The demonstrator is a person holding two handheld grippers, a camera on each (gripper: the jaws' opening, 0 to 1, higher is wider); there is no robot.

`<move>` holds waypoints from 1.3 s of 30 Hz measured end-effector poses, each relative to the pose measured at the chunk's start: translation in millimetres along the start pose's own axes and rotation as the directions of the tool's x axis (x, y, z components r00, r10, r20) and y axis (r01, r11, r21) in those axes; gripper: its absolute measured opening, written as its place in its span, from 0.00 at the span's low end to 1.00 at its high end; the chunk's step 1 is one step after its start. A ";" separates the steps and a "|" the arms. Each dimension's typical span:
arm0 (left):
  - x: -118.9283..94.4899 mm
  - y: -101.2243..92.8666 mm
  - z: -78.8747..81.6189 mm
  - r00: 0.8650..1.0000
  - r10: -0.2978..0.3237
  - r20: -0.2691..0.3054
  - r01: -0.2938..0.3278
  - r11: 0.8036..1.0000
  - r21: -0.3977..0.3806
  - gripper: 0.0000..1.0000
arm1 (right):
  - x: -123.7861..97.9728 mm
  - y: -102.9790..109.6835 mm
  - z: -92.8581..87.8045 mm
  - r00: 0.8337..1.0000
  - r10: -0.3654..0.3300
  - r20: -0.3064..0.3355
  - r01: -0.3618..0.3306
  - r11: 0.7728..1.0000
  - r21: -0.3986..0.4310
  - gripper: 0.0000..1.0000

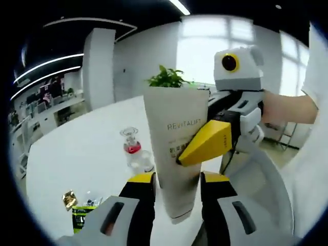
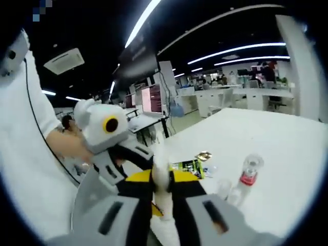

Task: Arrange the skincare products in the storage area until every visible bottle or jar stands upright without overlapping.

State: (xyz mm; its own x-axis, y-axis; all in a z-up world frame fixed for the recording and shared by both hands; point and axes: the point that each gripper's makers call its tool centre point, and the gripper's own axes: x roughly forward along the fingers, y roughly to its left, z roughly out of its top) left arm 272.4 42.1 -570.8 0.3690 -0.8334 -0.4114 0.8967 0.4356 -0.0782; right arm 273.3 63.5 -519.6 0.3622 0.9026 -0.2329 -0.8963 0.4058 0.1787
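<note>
Above the white table (image 1: 77, 154), in the left gripper view, we find a white REVITALIFT tube (image 1: 176, 148) held clear of the surface. Its long axis runs roughly up the view, crimped flat end at the top and narrower cap end down between the left gripper (image 1: 177, 197)'s black-and-yellow jaws. Those jaws stand close on either side of the tube's lower part and appear closed on it. The right gripper (image 1: 192, 154) enters from the right, its yellow jaw laid against the tube's printed face at mid-height. Behind the tube sits a small green plant (image 1: 167, 78). On the table, towards its near edge, a clear bottle with a red band (image 1: 134, 149) stands upright, and a green sachet (image 1: 82, 212) and a gold wrapper (image 1: 69, 199) lie flat beside it.

In the right gripper view, we see the tube edge-on, a thin white strip pinched between the right gripper's own nearly closed jaws. The left gripper, held by a hand (image 2: 66, 146), comes in from the left just beyond it. The bottle stands to the right on the table, the sachet near it.

We judge both grippers equally near, both holding. The coming move turns on the tube's axis: it must come down cap end first and vertical, on bare table well apart from the bottle.
</note>
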 end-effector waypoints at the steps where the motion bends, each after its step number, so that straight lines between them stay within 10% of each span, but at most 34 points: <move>1: -0.9 -1.5 -1.1 1.000 -0.014 -0.010 0.014 1.000 0.013 0.32 | -1.2 2.9 2.3 1.000 0.022 0.006 -0.022 1.000 -0.006 0.12; 15: -13.1 -39.5 -8.1 0.965 -0.236 -0.115 0.253 0.953 0.165 0.22 | -5.3 43.5 -1.2 0.962 0.255 -0.092 -0.265 0.957 -0.121 0.12; 29: -19.5 -49.2 -19.4 0.939 -0.295 -0.178 0.332 0.913 0.238 0.17 | -4.5 55.6 -9.3 0.927 0.342 -0.156 -0.366 0.916 -0.163 0.12; 39: -15.9 -39.6 -26.7 0.945 -0.275 -0.179 0.313 0.920 0.236 0.15 | 2.5 50.1 -15.9 0.938 0.309 -0.158 -0.332 0.931 -0.152 0.14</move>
State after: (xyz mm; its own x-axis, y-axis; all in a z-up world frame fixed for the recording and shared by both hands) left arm 224.5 47.1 -585.4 0.0582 -0.8462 -0.5296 0.9981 0.0599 0.0139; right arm 225.3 83.7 -526.5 0.0227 0.9492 -0.3139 -0.9936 0.0563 0.0981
